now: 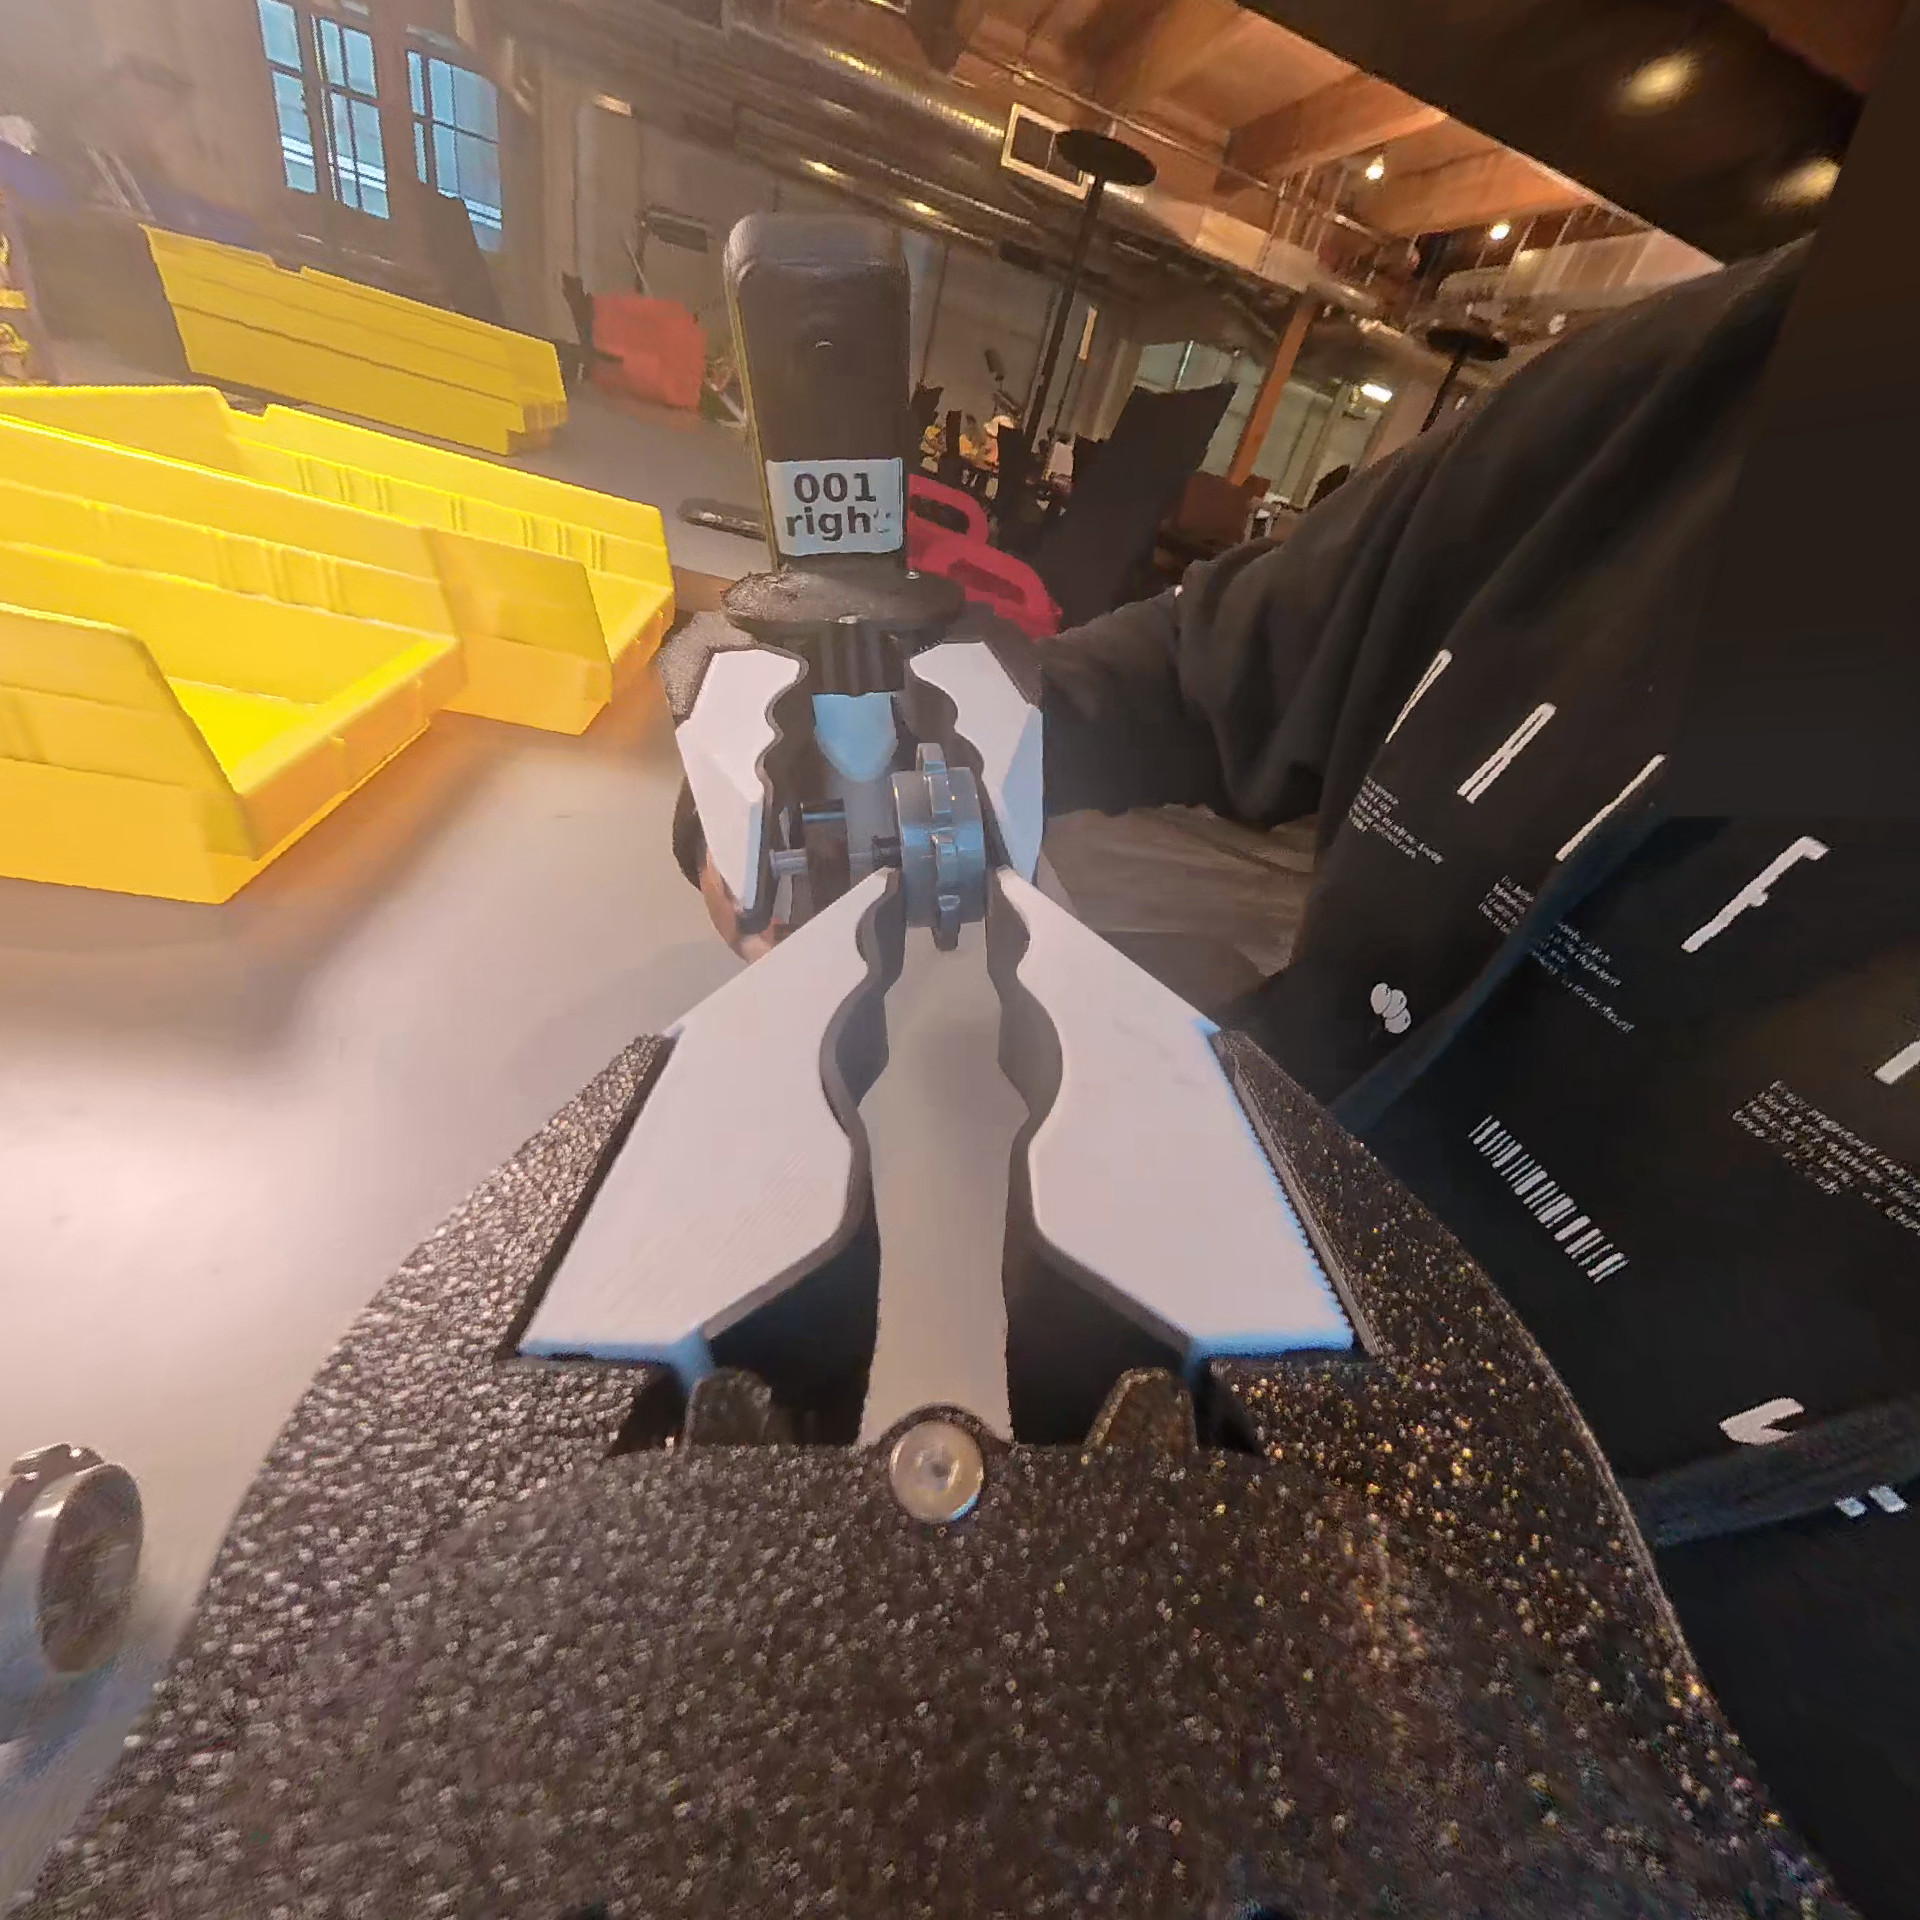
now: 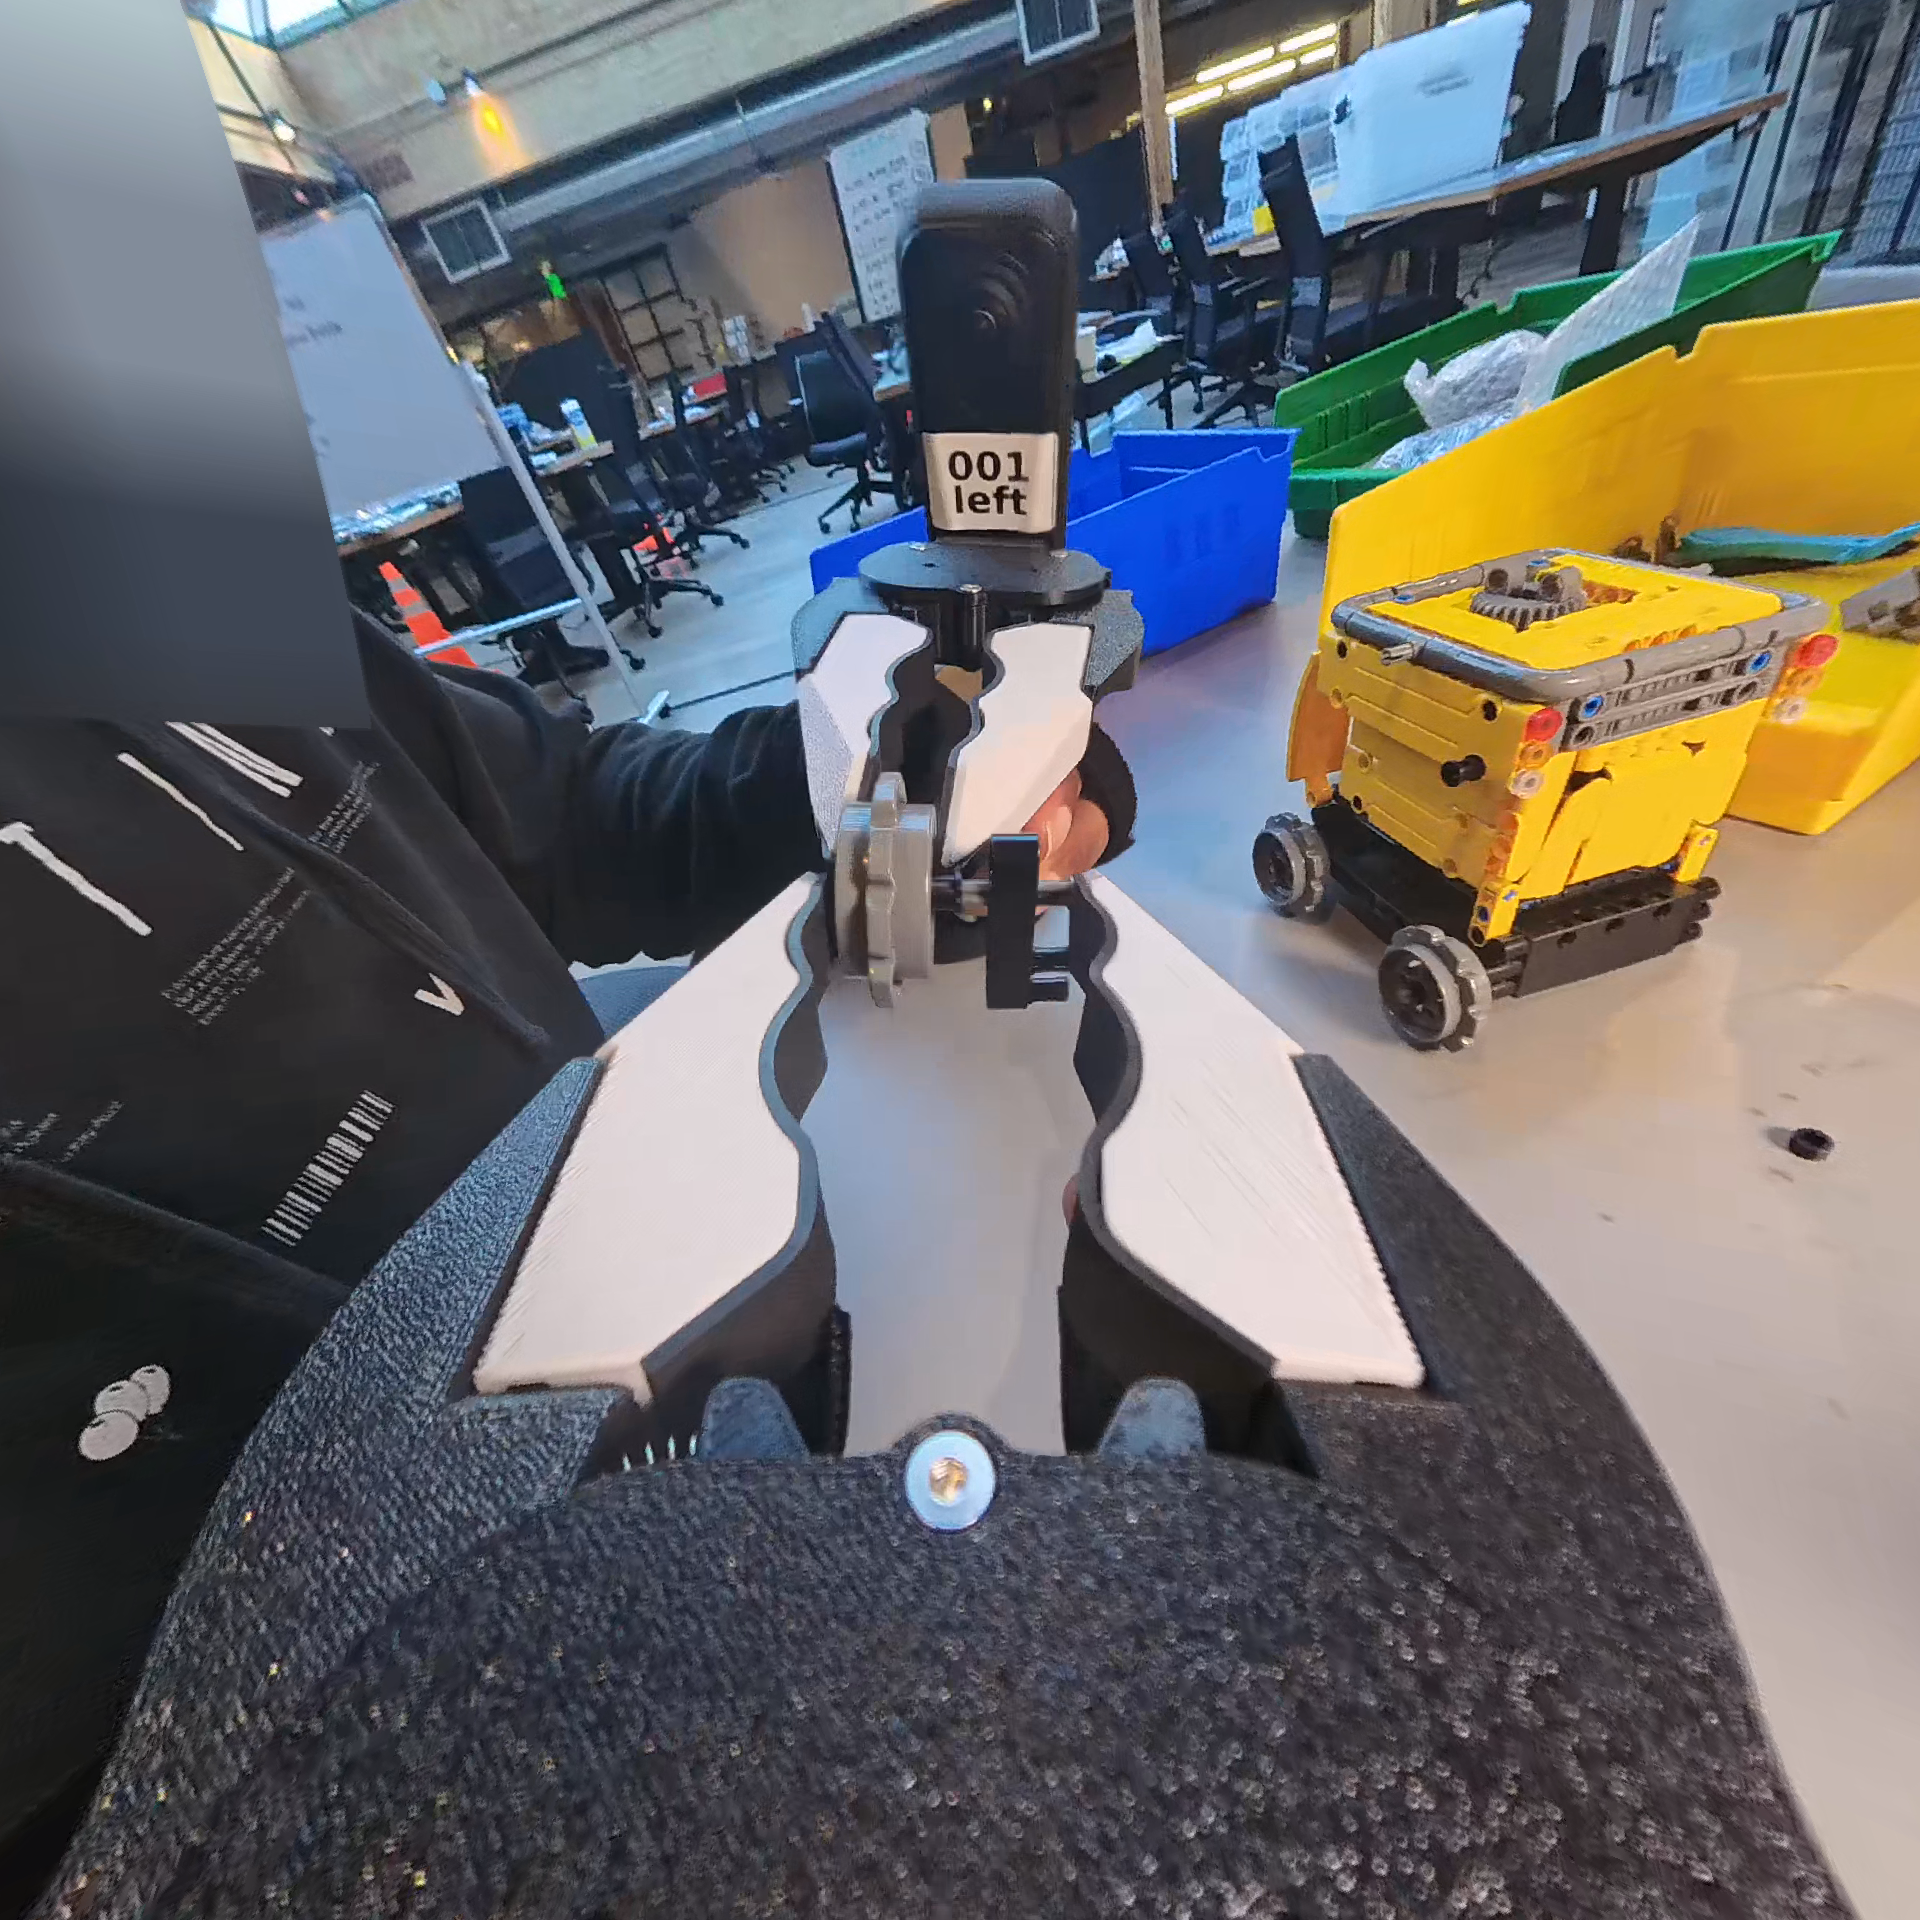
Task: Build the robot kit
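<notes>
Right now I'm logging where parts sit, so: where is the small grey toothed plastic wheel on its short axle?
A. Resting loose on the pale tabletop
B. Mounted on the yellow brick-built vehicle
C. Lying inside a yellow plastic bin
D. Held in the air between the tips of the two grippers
D: the small grey toothed plastic wheel hangs above the pale tabletop, pinched at the tips of the left gripper, with the right gripper on its black axle piece.
</notes>
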